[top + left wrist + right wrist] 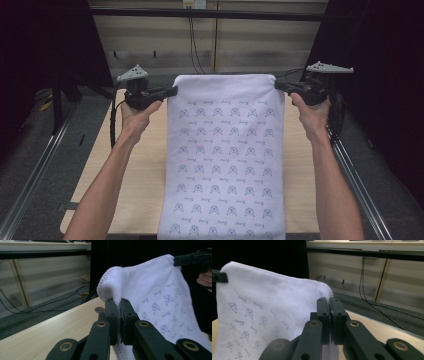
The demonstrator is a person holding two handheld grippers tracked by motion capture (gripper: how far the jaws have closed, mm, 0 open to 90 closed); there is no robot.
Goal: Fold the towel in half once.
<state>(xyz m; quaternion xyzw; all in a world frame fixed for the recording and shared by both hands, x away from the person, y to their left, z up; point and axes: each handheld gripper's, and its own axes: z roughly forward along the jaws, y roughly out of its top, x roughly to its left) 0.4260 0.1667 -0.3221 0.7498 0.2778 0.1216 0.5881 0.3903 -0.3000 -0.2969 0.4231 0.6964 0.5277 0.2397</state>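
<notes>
Towel [226, 150], white with small blue print; far edge lifted above wooden table [140, 175], near end draped over table; my left gripper [172, 91] clamped on far left corner; my right gripper [278, 85] clamped on far right corner; cloth stretched flat between.

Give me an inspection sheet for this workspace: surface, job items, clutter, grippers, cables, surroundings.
Surface: light wooden table, bare either side of the cloth.
Job's things: white towel with small blue prints, far edge lifted, near end hanging over the table's front edge.
Clutter: nothing seen.
Grippers: left hand-held gripper shut on the towel's far left corner; right hand-held gripper shut on the far right corner.
Cables: black cable trailing from the left gripper; dark wires down the back wall.
Surroundings: beige panel wall, grey floor, metal rails beside the table.
</notes>
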